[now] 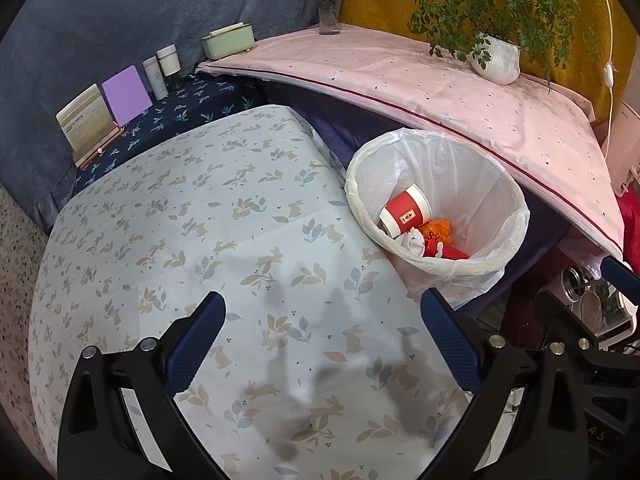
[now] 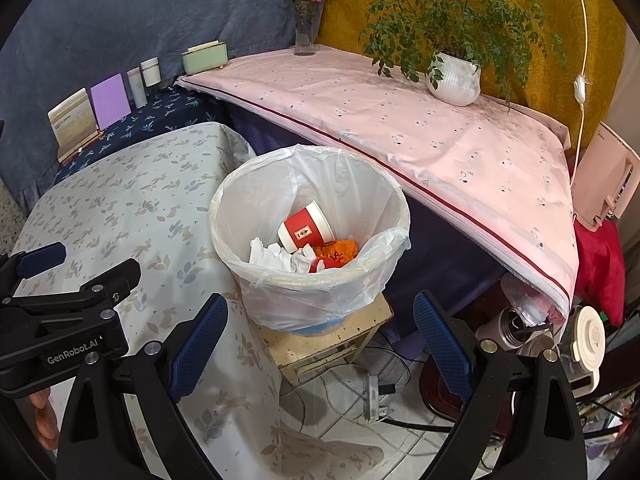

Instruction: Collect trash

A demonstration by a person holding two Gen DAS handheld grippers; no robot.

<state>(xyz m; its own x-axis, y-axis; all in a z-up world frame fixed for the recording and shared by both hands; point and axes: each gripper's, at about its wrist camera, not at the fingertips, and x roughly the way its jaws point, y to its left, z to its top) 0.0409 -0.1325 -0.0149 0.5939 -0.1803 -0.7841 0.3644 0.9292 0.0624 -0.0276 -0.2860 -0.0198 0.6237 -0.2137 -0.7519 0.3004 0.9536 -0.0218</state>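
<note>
- Trash lies in the lined bin: a red cup on its side, white paper, orange scrap
- Bin stands on a small stool, between the rabbit-print table and the pink-covered table
- Left gripper spread wide, empty, above the rabbit-print table
- Right gripper spread wide, empty, near the bin

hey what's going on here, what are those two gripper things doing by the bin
A person is collecting trash with a handheld gripper in each hand. Both the left gripper and the right gripper are open and hold nothing. The lined trash bin on a small stool beside the rabbit-print table already holds a red paper cup, crumpled white paper and an orange wrapper. No trash shows on the table.
</note>
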